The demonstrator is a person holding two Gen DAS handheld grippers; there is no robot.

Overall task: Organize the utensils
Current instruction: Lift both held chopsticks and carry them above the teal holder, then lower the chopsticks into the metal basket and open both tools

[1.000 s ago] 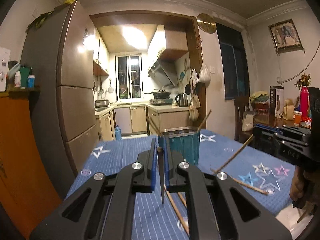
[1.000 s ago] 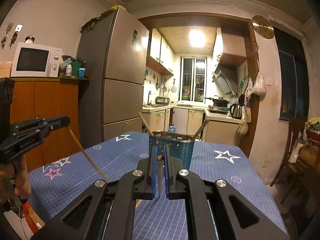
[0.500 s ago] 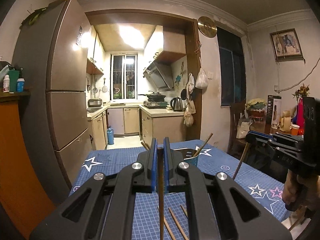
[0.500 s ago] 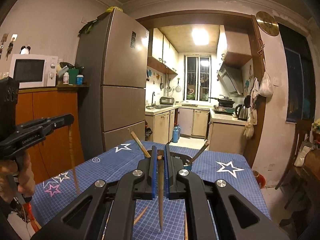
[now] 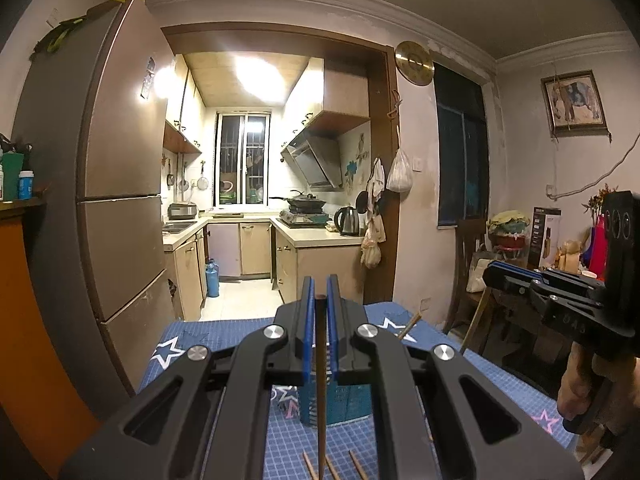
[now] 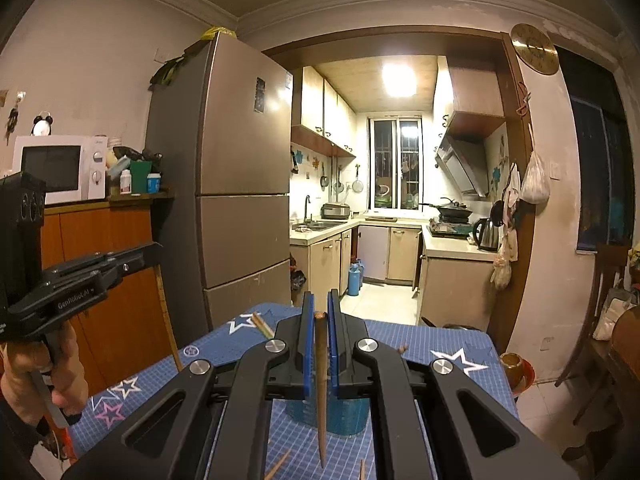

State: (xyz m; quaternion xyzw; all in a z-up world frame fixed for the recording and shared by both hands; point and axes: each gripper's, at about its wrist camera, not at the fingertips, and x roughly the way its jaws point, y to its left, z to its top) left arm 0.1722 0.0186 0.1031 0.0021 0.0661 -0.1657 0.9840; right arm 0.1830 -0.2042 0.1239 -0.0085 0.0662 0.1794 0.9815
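Note:
My left gripper is shut on a wooden chopstick that hangs straight down from its blue pads. My right gripper is likewise shut on a second chopstick hanging point down. Both hang above the near side of a teal utensil holder on the blue star-patterned tablecloth. Chopstick ends lean out of the holder. Loose chopsticks lie on the cloth in front of it. In the left wrist view the right gripper shows at the right; in the right wrist view the left gripper at the left.
A tall fridge and an orange cabinet with a microwave stand left of the table. Behind the table a doorway opens into a kitchen. A wooden chair and a cluttered side table stand on the right.
Both grippers have risen, each lifting its chopstick off the cloth; the chopsticks now hang vertical. The holder has dropped lower in both views.

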